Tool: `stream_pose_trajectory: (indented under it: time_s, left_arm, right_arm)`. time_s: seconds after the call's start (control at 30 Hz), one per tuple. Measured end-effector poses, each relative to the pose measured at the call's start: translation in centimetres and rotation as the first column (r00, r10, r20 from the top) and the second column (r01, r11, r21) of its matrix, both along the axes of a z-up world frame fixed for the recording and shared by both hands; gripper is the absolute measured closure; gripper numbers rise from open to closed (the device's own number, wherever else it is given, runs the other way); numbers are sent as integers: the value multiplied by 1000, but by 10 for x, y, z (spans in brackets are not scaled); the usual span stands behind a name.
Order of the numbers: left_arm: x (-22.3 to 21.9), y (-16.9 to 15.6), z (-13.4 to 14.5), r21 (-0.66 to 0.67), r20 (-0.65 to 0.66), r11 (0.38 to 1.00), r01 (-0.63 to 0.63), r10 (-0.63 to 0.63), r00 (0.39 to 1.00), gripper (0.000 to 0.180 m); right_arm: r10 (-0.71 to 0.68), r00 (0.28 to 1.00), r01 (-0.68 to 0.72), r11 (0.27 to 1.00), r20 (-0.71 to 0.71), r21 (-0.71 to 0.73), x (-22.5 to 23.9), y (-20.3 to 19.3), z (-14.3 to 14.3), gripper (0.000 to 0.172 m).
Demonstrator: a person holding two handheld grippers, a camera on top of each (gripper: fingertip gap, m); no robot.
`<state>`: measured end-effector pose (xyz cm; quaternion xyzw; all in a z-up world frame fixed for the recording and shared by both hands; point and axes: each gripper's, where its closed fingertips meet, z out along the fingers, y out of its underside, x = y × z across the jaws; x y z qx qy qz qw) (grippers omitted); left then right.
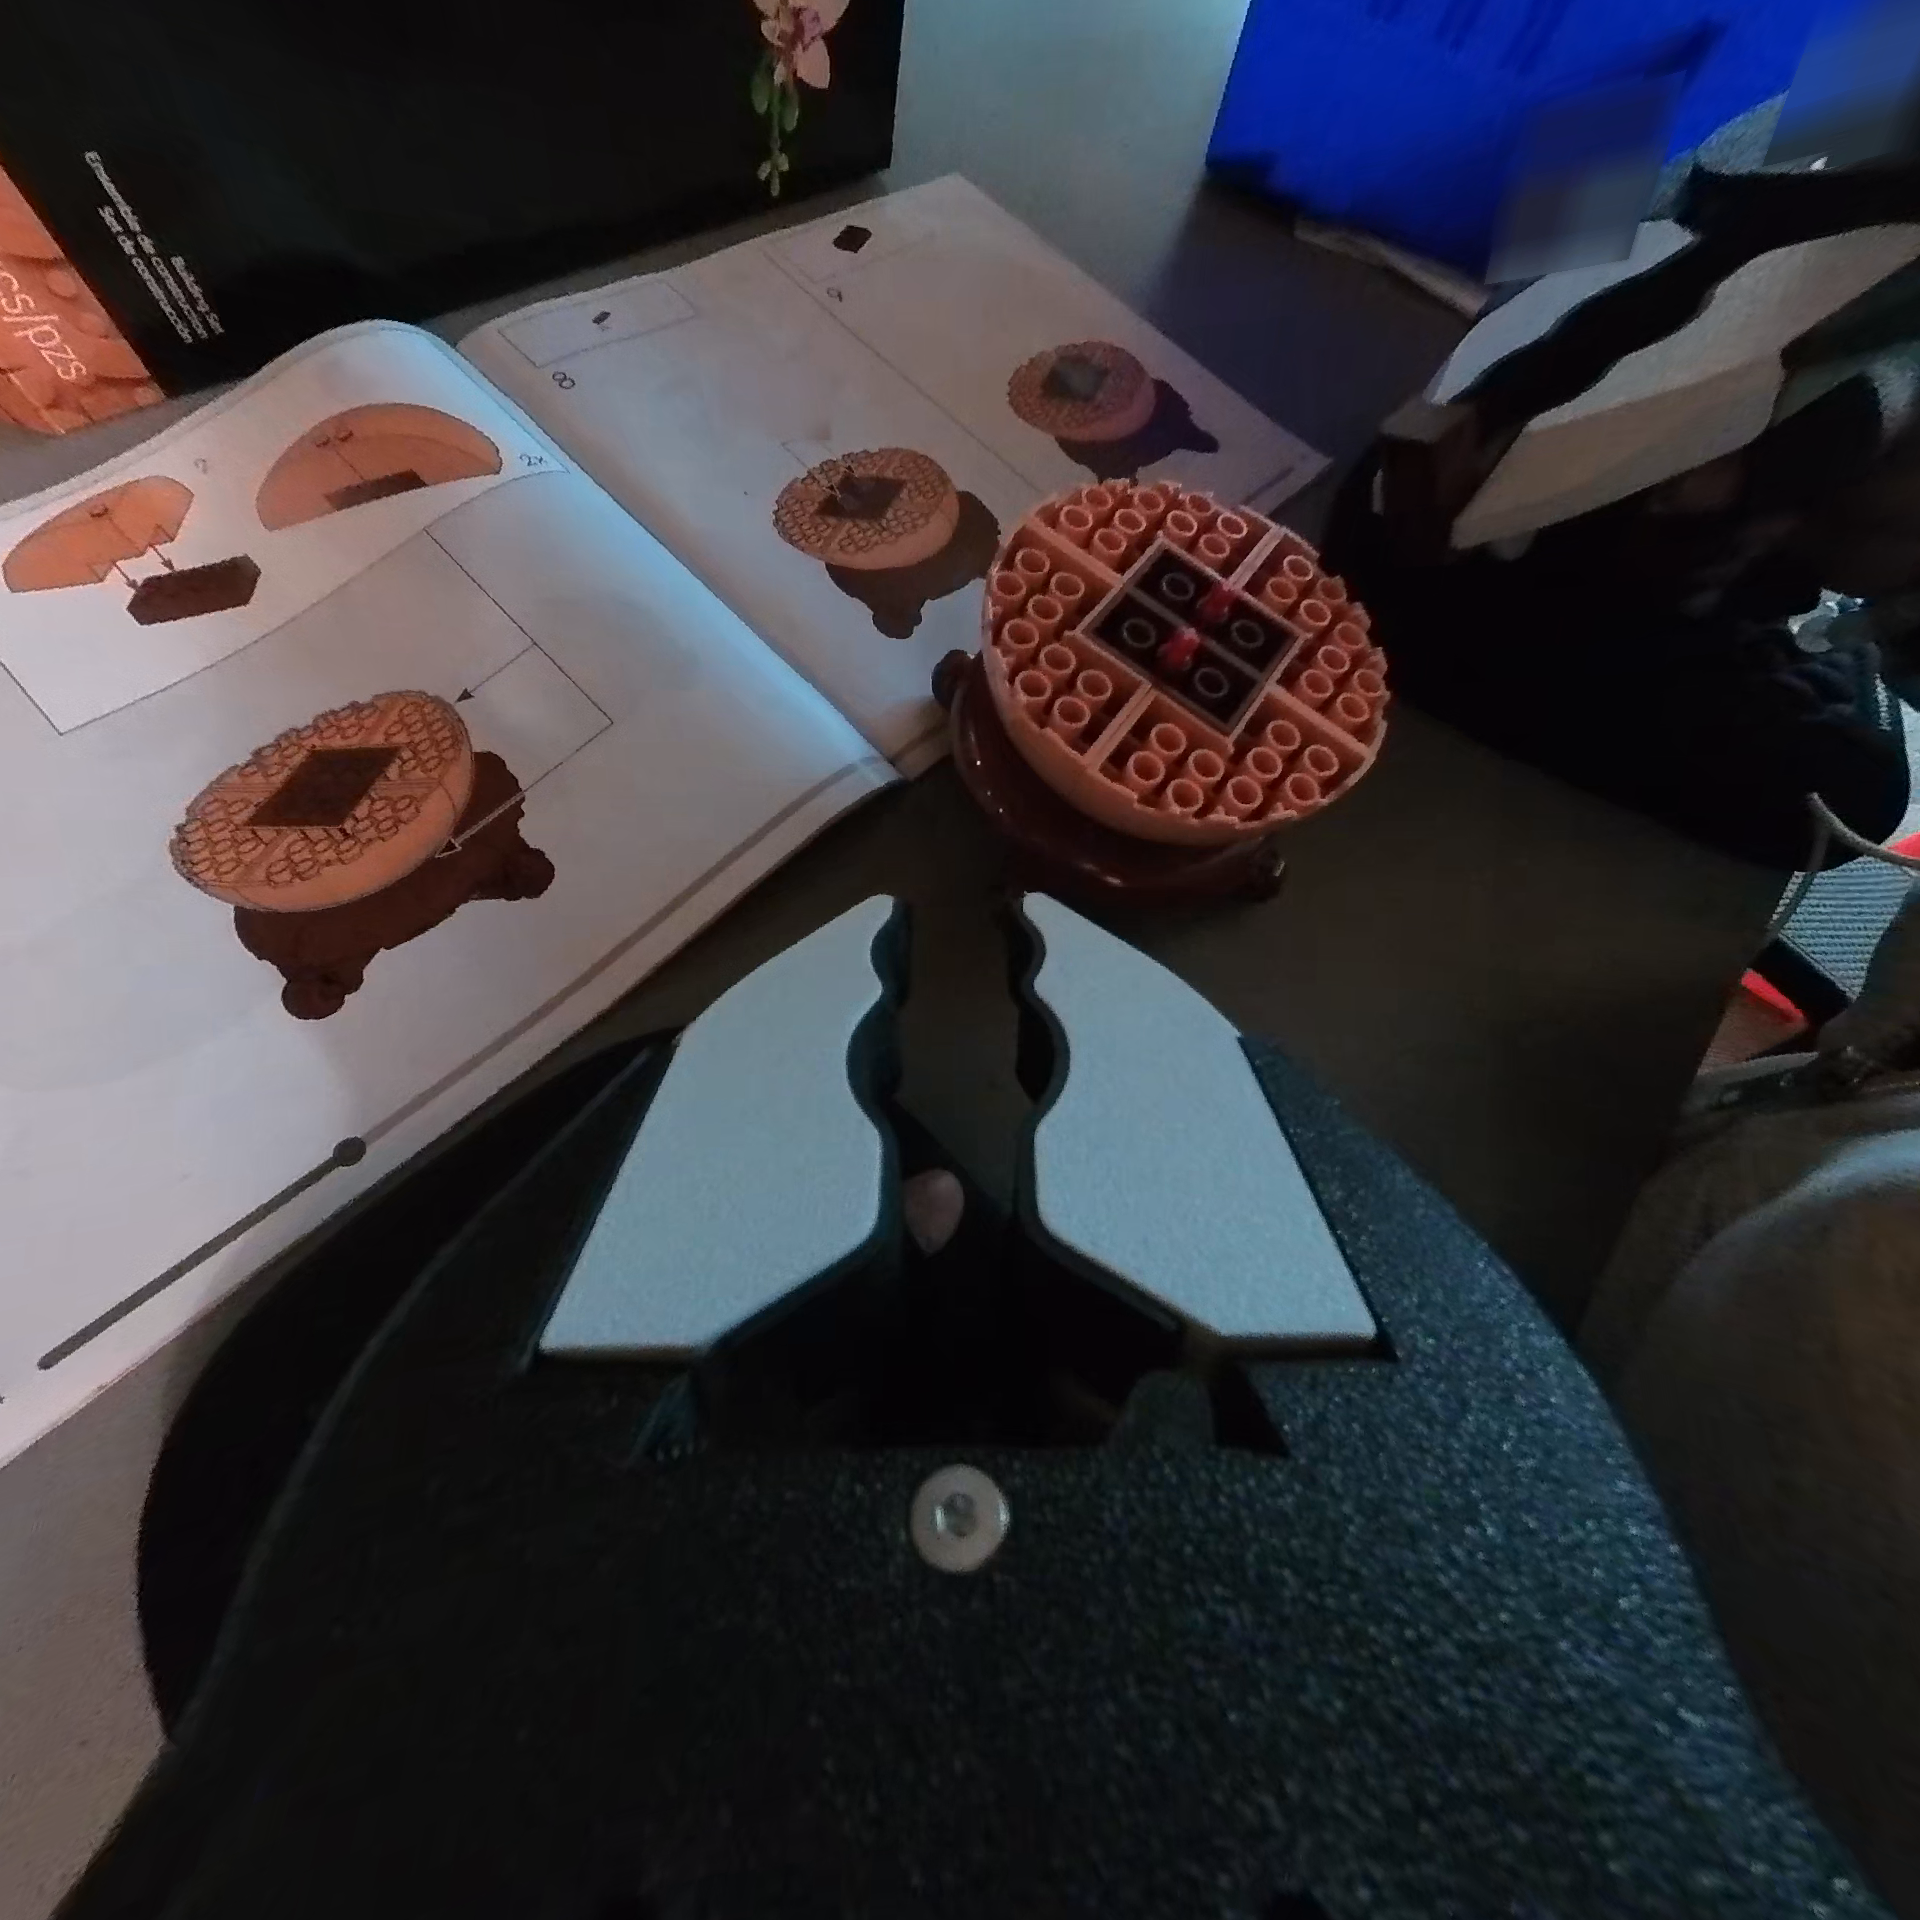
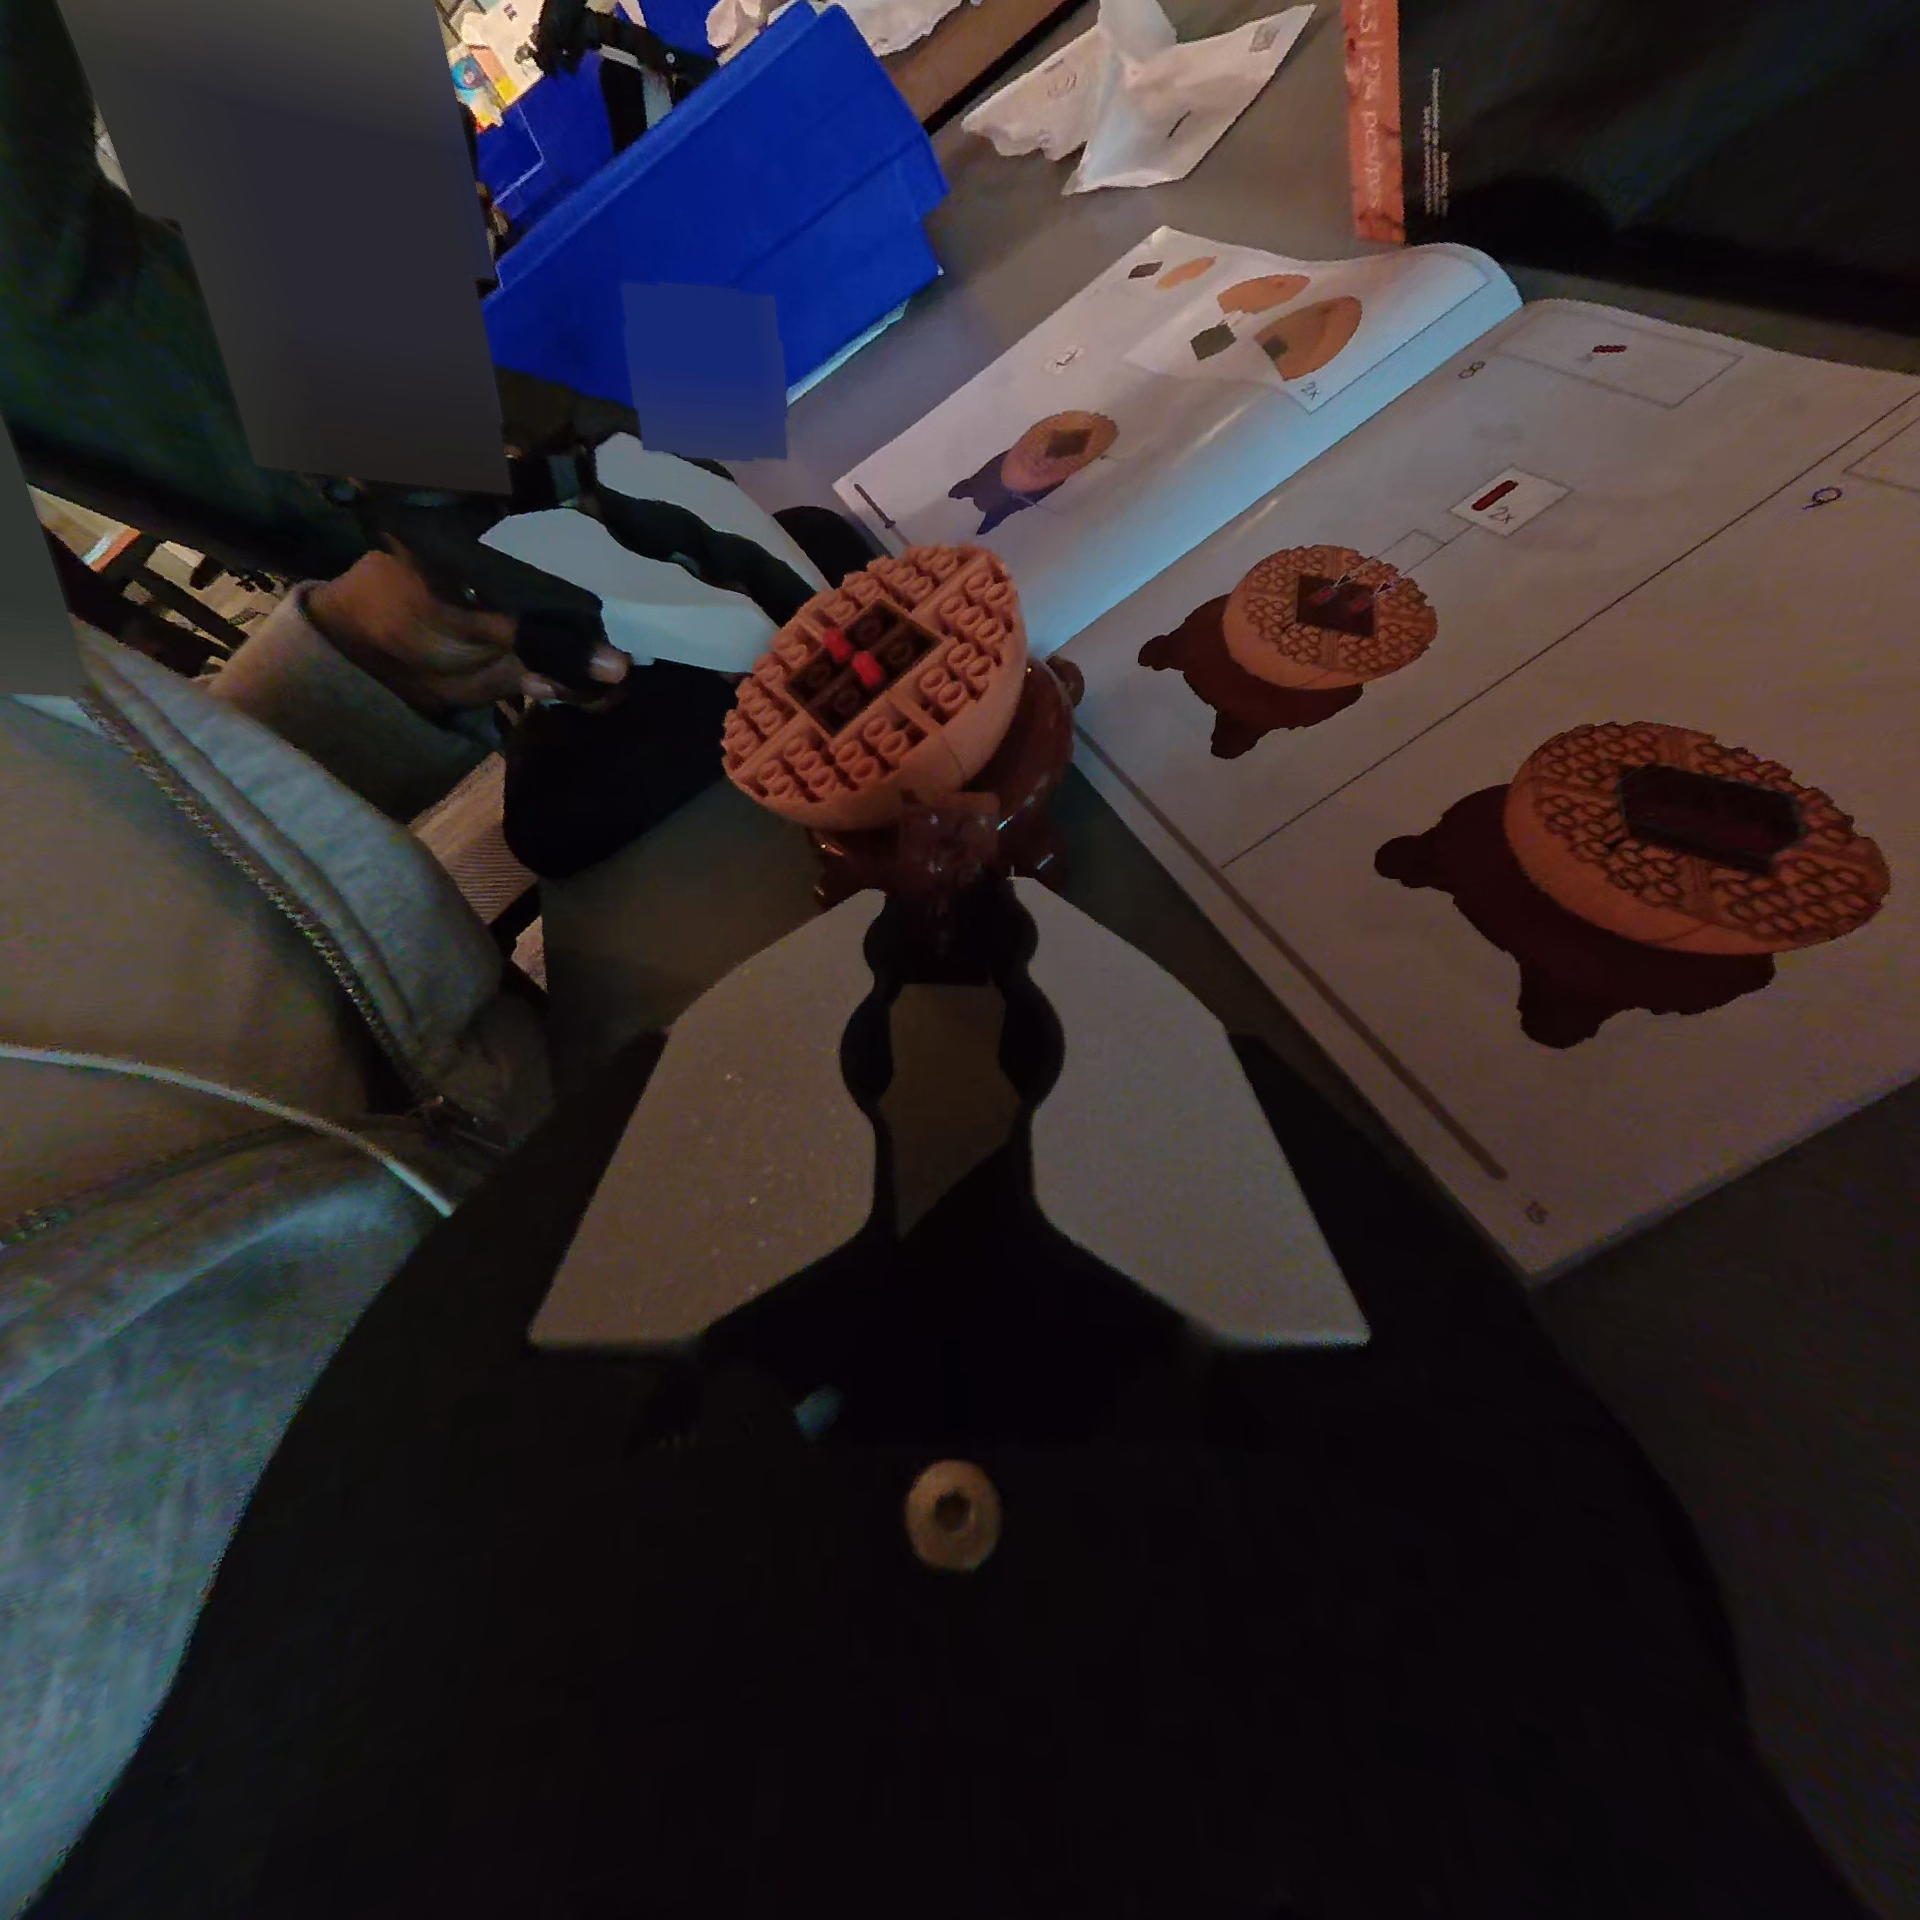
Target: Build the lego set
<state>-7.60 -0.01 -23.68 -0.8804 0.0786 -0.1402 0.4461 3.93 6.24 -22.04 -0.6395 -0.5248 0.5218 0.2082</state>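
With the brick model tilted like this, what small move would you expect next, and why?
Probably the left gripper closes in toward the model's dark brown base, though that is only a guess. Its fingers stand apart with nothing between them, just short of the base, while the right gripper grips a brown foot and holds the round tan studded top tilted.

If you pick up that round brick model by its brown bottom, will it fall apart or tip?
The model is clicked-together bricks, so it's probably stiff, but a hard squeeze might pop pieces off. Its wide tan top sits on a narrower brown base, so it likely feels top-heavy. It already leans in the right claw, so it may tip further.
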Motion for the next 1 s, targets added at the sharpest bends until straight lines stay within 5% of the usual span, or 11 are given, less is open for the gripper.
stream_pose_trajectory:
  time_s: [0.33, 0.53, 0.93, 1.0]
  left_arm:
    - [-7, 23, 11, 47, -195, 996, 72, -62, 979, 163]
    - [0, 25, -3, -60, -207, 972, 229, -236, 949, 163]
    - [79, 6, 5, 2, -59, 926, 378, -378, 924, 165]
    - [86, 10, 2, -11, -121, 922, 388, -386, 914, 166]
  right_arm:
    - [122, 991, -123, 992, 60, 7, -10, -38, 3, 156]
    - [190, 979, -190, 982, 78, -3, -16, -69, -3, 156]
    - [43, 990, -51, 997, 137, 51, -5, -25, -5, 158]
    - [13, 989, -25, 997, 146, 78, 0, -14, -5, 156]
